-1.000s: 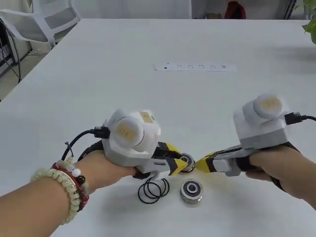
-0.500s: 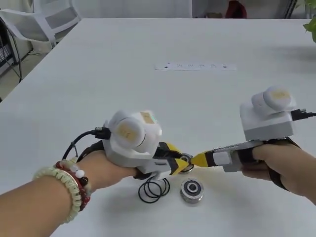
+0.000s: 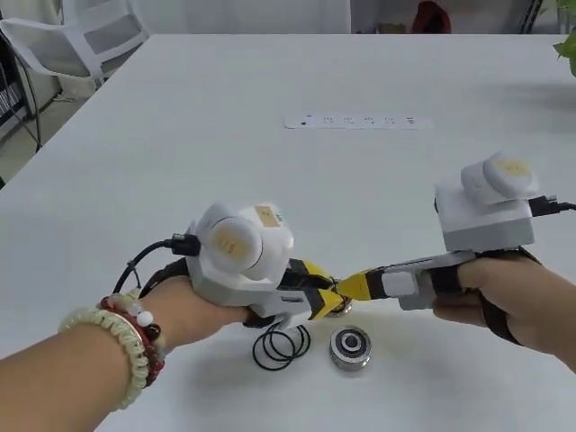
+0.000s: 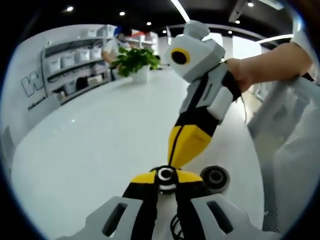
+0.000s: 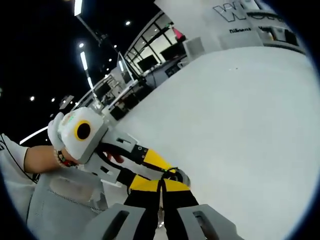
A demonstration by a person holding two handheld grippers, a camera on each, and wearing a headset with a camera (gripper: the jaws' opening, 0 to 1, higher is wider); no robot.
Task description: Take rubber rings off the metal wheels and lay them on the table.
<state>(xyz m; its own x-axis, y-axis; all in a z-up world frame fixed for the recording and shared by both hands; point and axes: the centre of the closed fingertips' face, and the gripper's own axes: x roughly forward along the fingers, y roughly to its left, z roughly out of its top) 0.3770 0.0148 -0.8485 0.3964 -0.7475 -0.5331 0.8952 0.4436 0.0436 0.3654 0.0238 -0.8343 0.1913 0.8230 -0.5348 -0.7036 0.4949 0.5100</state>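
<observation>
Low over the near worktop, left claw is clamped on a wheel; right claw meets that wheel tip-on from the person's right, jaws pressed together, rubber between them too small to tell. Both hands low, claws nose to nose, nearly in line. Loose rings and second wheel lie just beneath, right hand nearer

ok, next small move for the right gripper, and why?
Probably draw the right gripper back, away from the left gripper, to peel the ring off. The left is shut on a wheel, and the right's shut tips seem to pinch its ring.
</observation>
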